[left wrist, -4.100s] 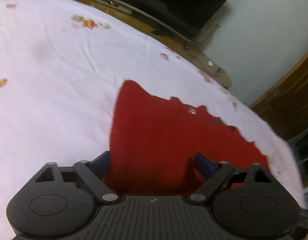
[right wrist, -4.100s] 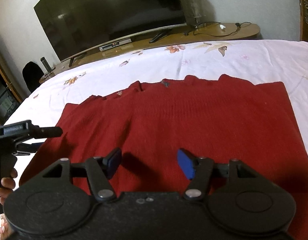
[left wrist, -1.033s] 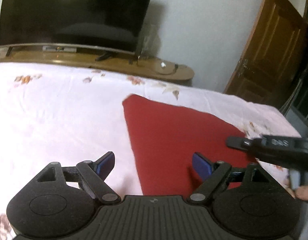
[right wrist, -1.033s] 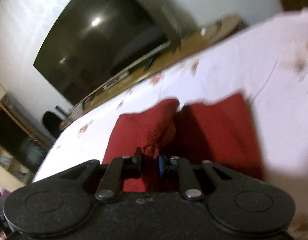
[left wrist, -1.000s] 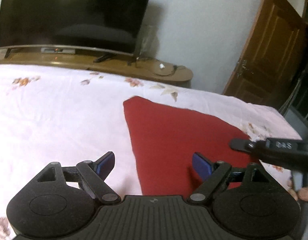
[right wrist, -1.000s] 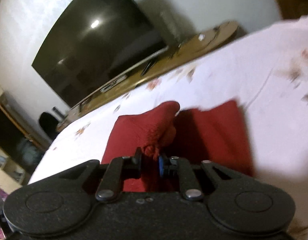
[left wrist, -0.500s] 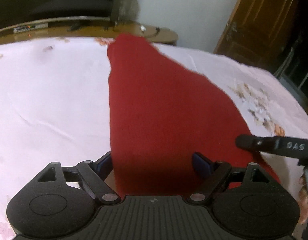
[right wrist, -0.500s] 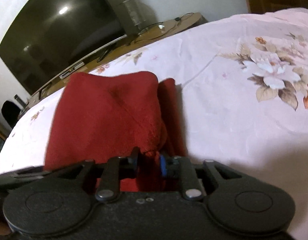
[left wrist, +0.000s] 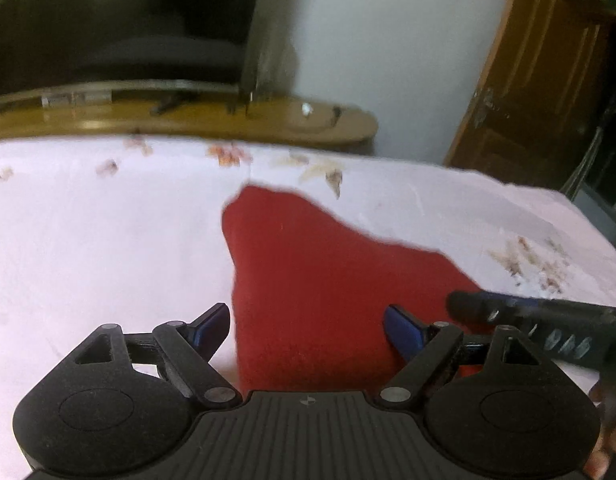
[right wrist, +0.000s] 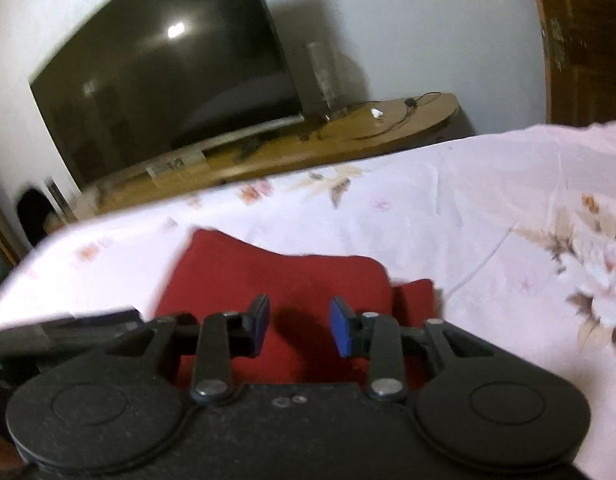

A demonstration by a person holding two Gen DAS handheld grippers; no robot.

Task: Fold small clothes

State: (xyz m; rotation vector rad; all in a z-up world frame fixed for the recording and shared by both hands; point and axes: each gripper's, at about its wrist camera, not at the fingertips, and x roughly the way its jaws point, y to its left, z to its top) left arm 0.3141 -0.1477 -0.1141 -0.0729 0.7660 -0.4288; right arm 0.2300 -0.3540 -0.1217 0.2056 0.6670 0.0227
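The red sweater (right wrist: 292, 292) lies folded into a compact stack on the bed (right wrist: 487, 216), toward the near edge and roughly midway between its left and right edges; a narrow strip of a lower layer sticks out along the stack's right side, so the layers are not quite flush. The right tool (right wrist: 298, 326) hangs just above the near part of the stack with its blue pads parted by a moderate gap and nothing between them; the left tool (left wrist: 308, 326) is spread wide, also holding nothing, poised over the near left portion of the cloth, its left pad over bare sheet and its right pad over red. In the left view the right tool's body reaches in from the right, close beside the sweater's near right corner.

By my judgement a fold is laid down and released, and the task is near its end for this garment; what remains is either a last tidy of the protruding strip or one more fold to make it smaller. The next move calls for a low approach and a pinch that takes all layers together at an edge; catching only the top layer would likely drag the stack open on the soft sheet.
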